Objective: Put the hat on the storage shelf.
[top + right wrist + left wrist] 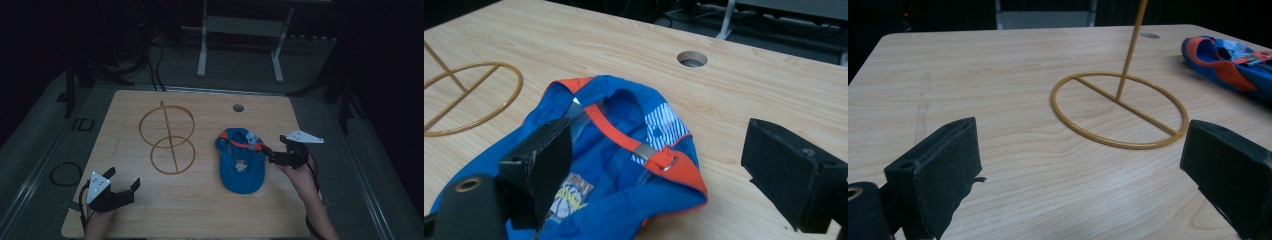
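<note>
Cap flat on the table, stand bare: nothing hung yet.

Your right gripper (270, 154) sits wide open at the back edge of the blue cap (239, 162), gripping nothing. Your left gripper (123, 187) waits wide open and empty near the table's front corner, facing the wire stand (167, 138). The likely job, gripping the cap and hanging it on the stand, is all ahead.

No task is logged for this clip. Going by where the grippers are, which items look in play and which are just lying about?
Likely in play:
blue cap, right gripper open at its back edge
gold wire stand, ahead of the open left gripper

Lying about:
black ring on the floor
white frame behind the table
</note>
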The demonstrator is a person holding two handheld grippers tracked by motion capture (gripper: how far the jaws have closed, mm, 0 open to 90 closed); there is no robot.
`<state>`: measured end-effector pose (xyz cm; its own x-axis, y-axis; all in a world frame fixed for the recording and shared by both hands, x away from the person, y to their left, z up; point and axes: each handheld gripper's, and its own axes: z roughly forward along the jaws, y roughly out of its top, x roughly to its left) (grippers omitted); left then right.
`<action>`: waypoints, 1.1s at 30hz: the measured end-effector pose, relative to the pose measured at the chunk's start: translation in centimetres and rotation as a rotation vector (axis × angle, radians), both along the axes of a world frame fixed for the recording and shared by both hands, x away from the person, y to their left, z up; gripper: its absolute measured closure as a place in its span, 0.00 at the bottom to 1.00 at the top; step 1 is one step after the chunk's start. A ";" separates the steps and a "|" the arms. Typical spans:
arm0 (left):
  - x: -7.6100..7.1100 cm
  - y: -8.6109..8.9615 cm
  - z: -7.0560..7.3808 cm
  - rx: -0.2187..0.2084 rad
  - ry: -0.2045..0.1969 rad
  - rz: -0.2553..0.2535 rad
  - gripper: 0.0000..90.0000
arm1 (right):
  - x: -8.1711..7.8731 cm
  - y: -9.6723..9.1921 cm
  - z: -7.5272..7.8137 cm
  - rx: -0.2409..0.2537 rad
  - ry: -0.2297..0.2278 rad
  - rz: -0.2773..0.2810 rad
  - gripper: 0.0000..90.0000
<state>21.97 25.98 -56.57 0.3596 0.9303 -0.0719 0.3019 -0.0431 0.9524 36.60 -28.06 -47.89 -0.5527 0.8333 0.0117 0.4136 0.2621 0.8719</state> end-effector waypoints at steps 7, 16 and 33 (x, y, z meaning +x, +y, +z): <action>0.0 0.3 0.1 -0.050 0.053 -0.055 0.03 | 2.4 1.1 -0.3 -0.035 0.029 0.041 0.25; 0.0 -0.3 0.2 -0.003 0.056 -0.084 0.02 | 5.2 2.2 -1.7 -0.048 0.079 0.032 0.28; 0.2 -0.5 -0.1 0.046 0.060 -0.059 0.03 | 9.5 3.7 -6.8 -0.147 0.201 -0.054 0.28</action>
<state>22.16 25.53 -56.71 0.4101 0.9105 -0.0529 0.3542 -0.1056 0.9292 46.09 -24.40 -54.66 -0.5061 0.8624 -0.0068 0.5914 0.3528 0.7251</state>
